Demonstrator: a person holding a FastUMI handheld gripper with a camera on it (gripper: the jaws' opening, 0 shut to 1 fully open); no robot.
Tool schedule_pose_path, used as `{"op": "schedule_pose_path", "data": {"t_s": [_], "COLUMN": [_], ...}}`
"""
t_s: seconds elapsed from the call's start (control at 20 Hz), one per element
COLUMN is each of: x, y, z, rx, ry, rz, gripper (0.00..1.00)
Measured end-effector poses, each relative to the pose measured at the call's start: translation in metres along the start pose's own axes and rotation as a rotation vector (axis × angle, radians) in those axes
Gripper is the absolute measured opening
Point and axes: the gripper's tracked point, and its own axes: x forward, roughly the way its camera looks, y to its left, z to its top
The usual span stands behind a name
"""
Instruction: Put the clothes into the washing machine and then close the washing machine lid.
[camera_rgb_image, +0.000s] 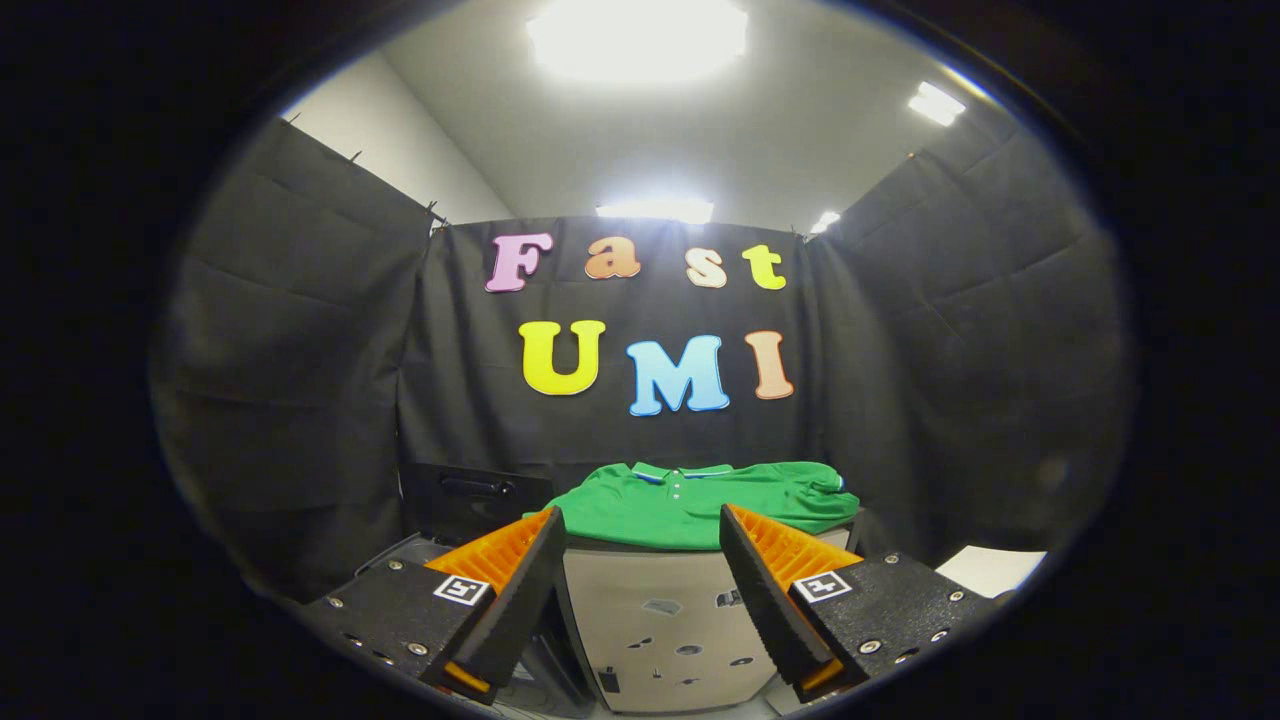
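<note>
Green polo shirt (690, 500) lies folded on a pale box-like unit (660, 620), just beyond our claw (640, 570), whose fingers stand apart and empty. We judge the pickup is not yet begun; next we need to reach forward and close on the fabric.

Booth lit from above by ceiling panels (637, 40), blown out w/ glare. Lower area dim, shadowed. Strong fisheye bending seen at edges; centre sharp.
</note>
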Motion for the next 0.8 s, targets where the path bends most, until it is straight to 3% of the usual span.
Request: {"op": "schedule_pose_path", "data": {"t_s": [0.8], "x": [0.119], "y": [-0.039], "z": [0.018], "rx": [0.027], "ry": [0.062], "rz": [-0.009], "gripper": [0.95]}}
